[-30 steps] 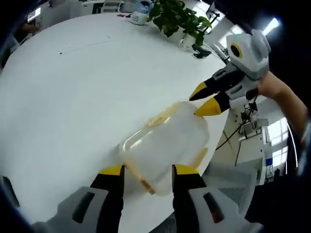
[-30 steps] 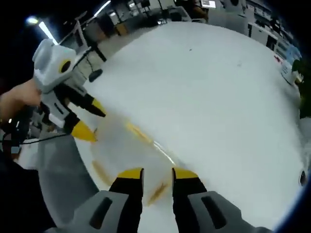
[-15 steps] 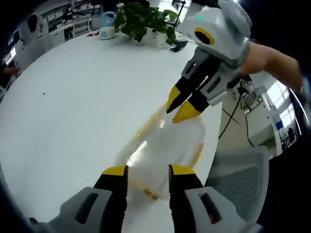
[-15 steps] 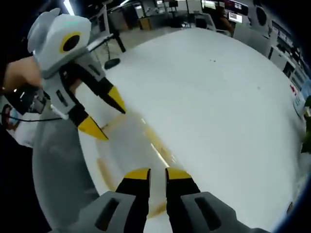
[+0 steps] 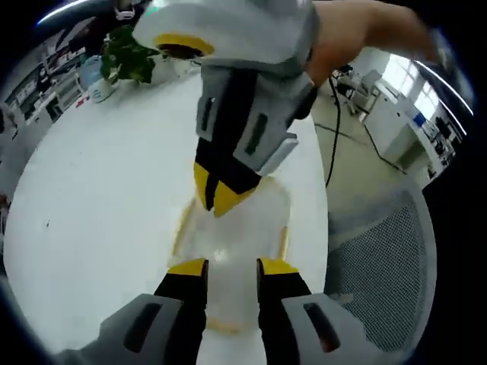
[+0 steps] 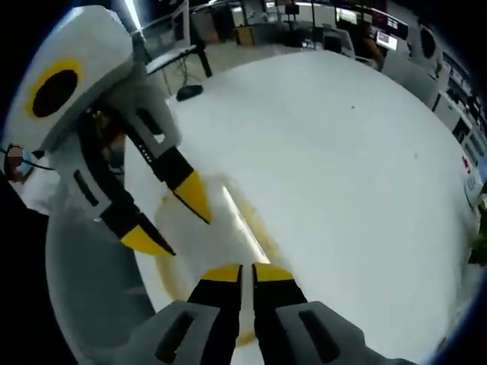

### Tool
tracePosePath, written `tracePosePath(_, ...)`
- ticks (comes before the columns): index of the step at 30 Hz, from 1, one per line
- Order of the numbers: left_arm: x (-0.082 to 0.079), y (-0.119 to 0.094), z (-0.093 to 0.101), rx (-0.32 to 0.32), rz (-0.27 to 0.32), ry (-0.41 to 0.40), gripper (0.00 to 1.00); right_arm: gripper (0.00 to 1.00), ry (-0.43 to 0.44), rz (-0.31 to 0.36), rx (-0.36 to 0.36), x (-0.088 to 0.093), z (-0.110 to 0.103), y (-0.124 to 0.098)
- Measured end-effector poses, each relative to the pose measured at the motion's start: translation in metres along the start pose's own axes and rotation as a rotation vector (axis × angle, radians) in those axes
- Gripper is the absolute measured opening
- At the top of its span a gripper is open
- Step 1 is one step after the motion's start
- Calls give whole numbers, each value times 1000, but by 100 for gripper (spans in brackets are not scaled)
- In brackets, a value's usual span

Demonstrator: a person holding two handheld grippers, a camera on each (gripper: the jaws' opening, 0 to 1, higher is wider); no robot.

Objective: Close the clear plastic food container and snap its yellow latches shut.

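Observation:
The clear plastic container (image 5: 237, 237) lies at the white table's near edge, with a yellow latch (image 5: 283, 242) along its side. My left gripper (image 5: 232, 268) is open, its jaws over the container's near end. My right gripper (image 5: 215, 199) comes down from above, jaws together, tips on the container's top. In the right gripper view, my right gripper (image 6: 247, 272) has its jaws almost touching over the blurred container (image 6: 186, 255), next to a yellow latch strip (image 6: 247, 224). The left gripper (image 6: 169, 220) enters from the left with its jaws spread.
The round white table (image 5: 99, 190) stretches away beyond the container. A potted plant (image 5: 129, 57) and a bottle stand at its far side. A grey mesh chair (image 5: 380, 258) sits just off the table edge beside the container. Desks and monitors stand behind.
Both grippers have closed in on the container, the right one now just above it. The jaws of both have narrowed. The views have swung with the hands.

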State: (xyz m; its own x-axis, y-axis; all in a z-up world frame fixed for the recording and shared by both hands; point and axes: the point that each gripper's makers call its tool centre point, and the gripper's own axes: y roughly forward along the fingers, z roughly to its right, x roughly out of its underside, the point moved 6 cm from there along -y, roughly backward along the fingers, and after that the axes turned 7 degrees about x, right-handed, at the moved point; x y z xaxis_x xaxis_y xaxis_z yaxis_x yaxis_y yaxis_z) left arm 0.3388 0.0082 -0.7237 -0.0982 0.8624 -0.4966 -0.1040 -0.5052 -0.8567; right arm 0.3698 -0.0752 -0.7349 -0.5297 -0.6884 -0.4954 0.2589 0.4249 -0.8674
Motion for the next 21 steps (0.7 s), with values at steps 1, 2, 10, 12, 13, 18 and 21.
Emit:
tracePosePath(1, 1, 1, 1, -8, -13, 17, 20, 0, -2, -1, 2, -1, -1, 0)
tracePosePath(2, 2, 4, 2, -17, -26, 29, 20, 0, -6, 6, 4, -3, -2, 0)
tracePosePath(10, 0, 9, 1, -21, -24, 89, 15, 0, -62, 15, 30, -7, -1, 6)
tracePosePath(12, 0, 9, 3, -9, -22, 74, 16, 0, -58, 23, 32, -8, 1, 6)
tracePosePath(13, 0, 9, 6, -10, -21, 75, 18, 0, -45, 19, 40, -8, 3, 6)
tracePosePath(18, 0, 10, 14, -18, -30, 102, 24, 1, -30, 9, 32, -8, 4, 6)
tracePosePath(21, -1, 10, 16, -30, -36, 110, 29, 8, -20, 27, 40, -12, 6, 5)
